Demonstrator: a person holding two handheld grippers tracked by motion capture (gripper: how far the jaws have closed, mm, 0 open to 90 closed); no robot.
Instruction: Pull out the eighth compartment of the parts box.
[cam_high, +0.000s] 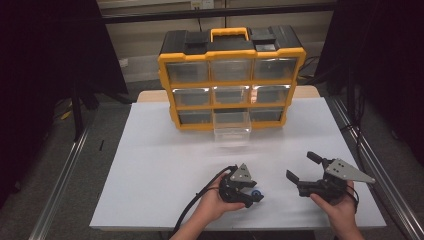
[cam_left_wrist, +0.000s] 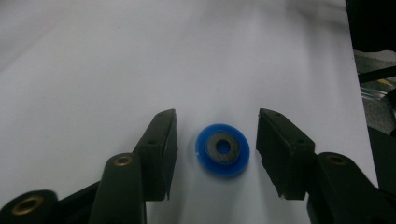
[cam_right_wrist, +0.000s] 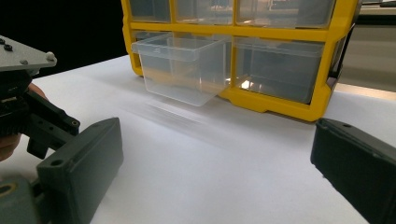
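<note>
A small blue ring with a dark centre (cam_left_wrist: 222, 150) lies flat on the white table (cam_high: 165, 165). My left gripper (cam_left_wrist: 215, 154) is open around it, one jaw on each side with a gap to both. From above, the same blue ring (cam_high: 257, 193) peeks out at the tip of my left gripper (cam_high: 252, 196). My right gripper (cam_high: 300, 166) is open and holds nothing; it hovers near the table's front right. The yellow and black drawer cabinet (cam_high: 230, 75) stands at the back, with its bottom middle clear drawer (cam_high: 231, 127) pulled out. That clear drawer (cam_right_wrist: 180, 70) looks empty in the right gripper view.
The other clear drawers of the cabinet (cam_right_wrist: 280, 60) are pushed in. Metal rails (cam_high: 65, 165) run along both sides of the table, with dark curtains behind. A cable trails from the left gripper off the front edge.
</note>
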